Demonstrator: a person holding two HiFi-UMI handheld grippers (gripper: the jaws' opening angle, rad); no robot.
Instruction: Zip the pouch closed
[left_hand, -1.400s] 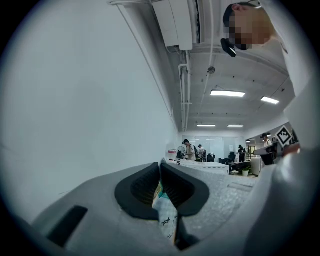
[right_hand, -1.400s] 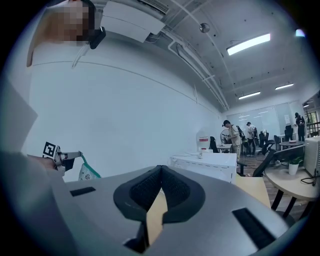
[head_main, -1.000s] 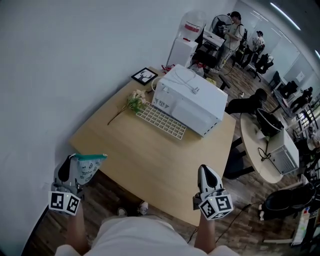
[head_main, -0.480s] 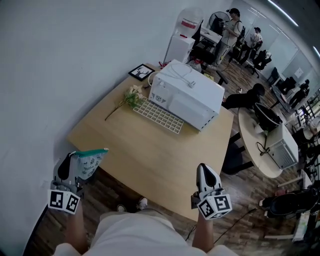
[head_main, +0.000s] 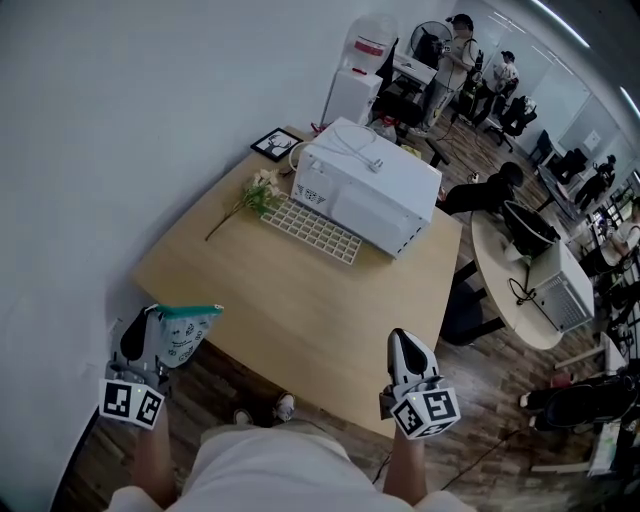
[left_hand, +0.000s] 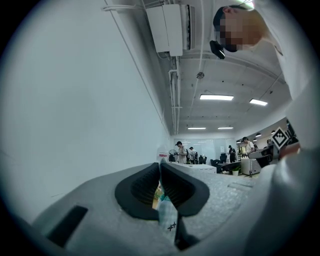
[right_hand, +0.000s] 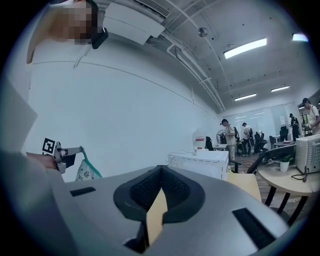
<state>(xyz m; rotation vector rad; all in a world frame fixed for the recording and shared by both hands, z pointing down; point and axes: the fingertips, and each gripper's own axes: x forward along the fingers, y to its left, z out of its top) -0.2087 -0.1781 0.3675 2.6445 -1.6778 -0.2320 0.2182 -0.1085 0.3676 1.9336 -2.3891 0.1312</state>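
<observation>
Pouch (head_main: 186, 332), white with a teal top edge, hangs just off the table's (head_main: 300, 300) near left edge. The left gripper (head_main: 148, 322) pinches it, jaws pressed together on the thin fabric. The pouch is held in the air, not laid down, so zipping looks not yet begun; I judge this the set-up step. Next it needs steadying, and the zip pull, which I cannot make out, must be found. The right gripper (head_main: 404, 345), at the table's near edge further right, has its jaws together on nothing.
</observation>
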